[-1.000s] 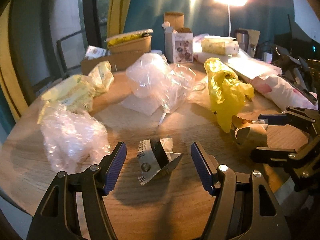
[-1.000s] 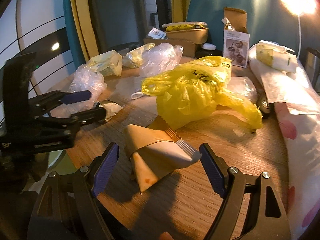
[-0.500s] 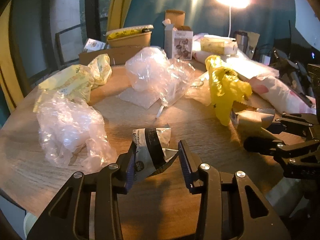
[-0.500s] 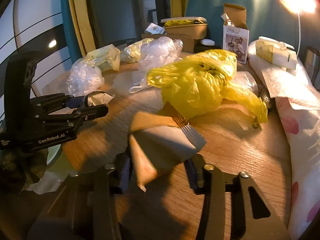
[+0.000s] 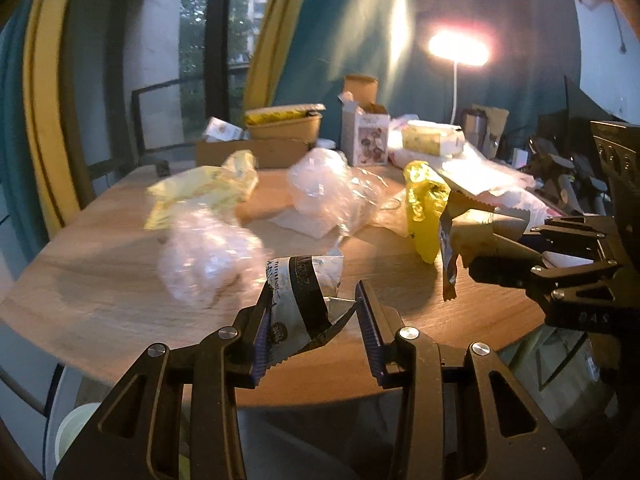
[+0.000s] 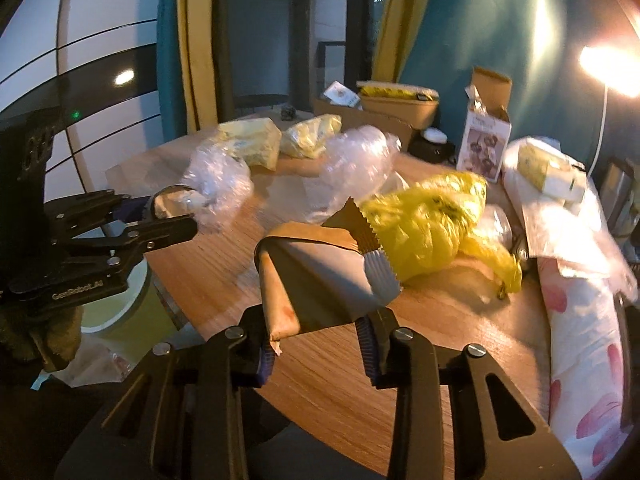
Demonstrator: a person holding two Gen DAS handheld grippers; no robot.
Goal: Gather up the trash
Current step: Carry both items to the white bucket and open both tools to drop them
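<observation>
My left gripper [image 5: 314, 304] is shut on a crumpled silver and black wrapper [image 5: 304, 280] and holds it above the near edge of the round wooden table [image 5: 120, 280]. My right gripper [image 6: 316, 328] has a folded brown paper wrapper [image 6: 320, 280] with a serrated end between its pads. Its jaws are closing and the pads press on the wrapper, which hangs clear of the tabletop. In the left wrist view the right gripper [image 5: 508, 248] stands at the right with the brown wrapper [image 5: 476, 224]. The left gripper [image 6: 160, 216] shows at the left of the right wrist view.
A yellow plastic bag [image 6: 424, 220] lies mid-table behind the brown wrapper. Clear plastic bags [image 5: 208, 256] and pale yellow packets [image 5: 200, 188] lie to the left. Cartons [image 5: 370, 140] stand at the back. A floral bag [image 6: 580, 340] lies right. A pale green bin [image 6: 120, 312] stands below the table edge.
Both grippers closed on their wrappers, lifted them off the table and drew back toward the near edge. The view now reaches the table's rim and the floor below it.
</observation>
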